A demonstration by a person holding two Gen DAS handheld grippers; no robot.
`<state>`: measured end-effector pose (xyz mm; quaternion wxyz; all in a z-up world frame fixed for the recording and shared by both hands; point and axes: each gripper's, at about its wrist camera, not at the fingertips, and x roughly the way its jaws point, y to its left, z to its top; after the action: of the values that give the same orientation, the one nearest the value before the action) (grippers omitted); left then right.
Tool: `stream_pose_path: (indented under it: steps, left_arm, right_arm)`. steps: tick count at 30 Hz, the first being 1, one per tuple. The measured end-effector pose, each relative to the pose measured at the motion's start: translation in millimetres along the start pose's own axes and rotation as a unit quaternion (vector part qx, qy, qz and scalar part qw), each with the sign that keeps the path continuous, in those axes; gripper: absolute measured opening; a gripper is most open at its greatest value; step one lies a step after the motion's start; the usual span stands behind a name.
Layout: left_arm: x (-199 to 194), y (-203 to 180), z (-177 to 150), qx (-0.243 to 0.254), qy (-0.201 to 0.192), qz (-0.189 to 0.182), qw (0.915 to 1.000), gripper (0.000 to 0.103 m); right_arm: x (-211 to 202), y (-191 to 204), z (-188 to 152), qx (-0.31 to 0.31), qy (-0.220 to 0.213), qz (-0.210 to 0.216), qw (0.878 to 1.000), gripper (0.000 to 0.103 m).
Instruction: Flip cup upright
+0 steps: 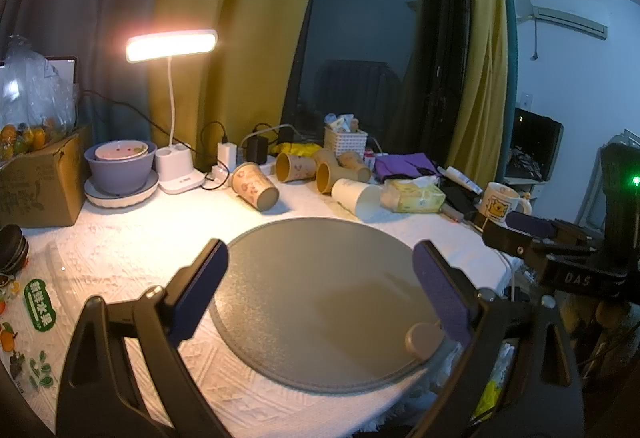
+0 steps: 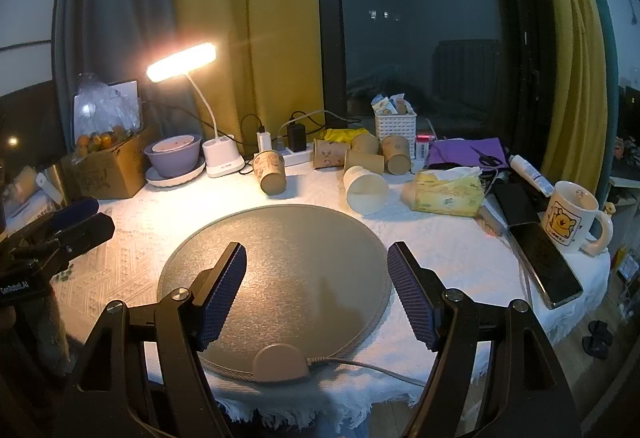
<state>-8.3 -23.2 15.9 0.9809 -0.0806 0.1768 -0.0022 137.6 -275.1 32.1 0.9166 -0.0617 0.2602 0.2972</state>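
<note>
Left gripper: spread wide and empty, its dark blue ribbed pads hanging over the near part of the round mat.
Right gripper: also spread wide with nothing between its pads, above the same mat.
Mat: a flat grey disc with a fine grainy surface, a rounded tab and a thin cord at its near edge.
Cloth: white, woven with a raised pattern, fringed at the near edge.
White cup: smooth paper, lying on its side just beyond the far right rim of the mat, mouth toward the camera.
Printed cup: tan paper with small cartoon figures, on its side, far left of the white one.
More tan cups: a tumbled cluster farther back (all on their sides).
Mug: glossy ceramic with a bear picture, upright at the far right.
Lamp: a glowing bar on a thin bent neck.
</note>
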Motion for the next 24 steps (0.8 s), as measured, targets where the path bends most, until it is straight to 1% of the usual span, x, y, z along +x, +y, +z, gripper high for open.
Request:
stream_pose_path:
  steps: [8, 13, 17, 20, 22, 24]
  left_arm:
    - [2.7, 3.1, -2.5, -0.007, 0.007, 0.001, 0.9999, 0.094]
    - [15.6, 7.6, -1.6, -0.006, 0.020, 0.000, 0.9998, 0.094]
    - [37.9, 14.8, 9.8, -0.011, 0.035, -0.005, 0.9993, 0.094]
    - [63.6, 21.7, 22.0, -0.014, 0.053, -0.004, 0.9985, 0.094]
    - [84.6, 27.8, 30.5, -0.015, 0.067, 0.004, 0.9976, 0.094]
    - [107.1, 33.9, 39.4, -0.020, 0.087, 0.005, 0.9960, 0.094]
  right_arm:
    - [5.0, 5.0, 3.2, -0.007, 0.003, 0.002, 1.000, 0.076]
    - [15.6, 7.3, 6.0, -0.017, 0.009, 0.004, 1.000, 0.076]
    - [30.5, 4.0, 11.4, -0.020, 0.016, 0.012, 1.000, 0.076]
    - [50.7, -1.7, 19.0, -0.023, 0.029, 0.015, 0.999, 0.076]
    - [66.6, -7.7, 26.2, -0.018, 0.036, 0.020, 0.999, 0.076]
    - [81.0, -14.2, 33.9, -0.011, 0.039, 0.027, 0.999, 0.076]
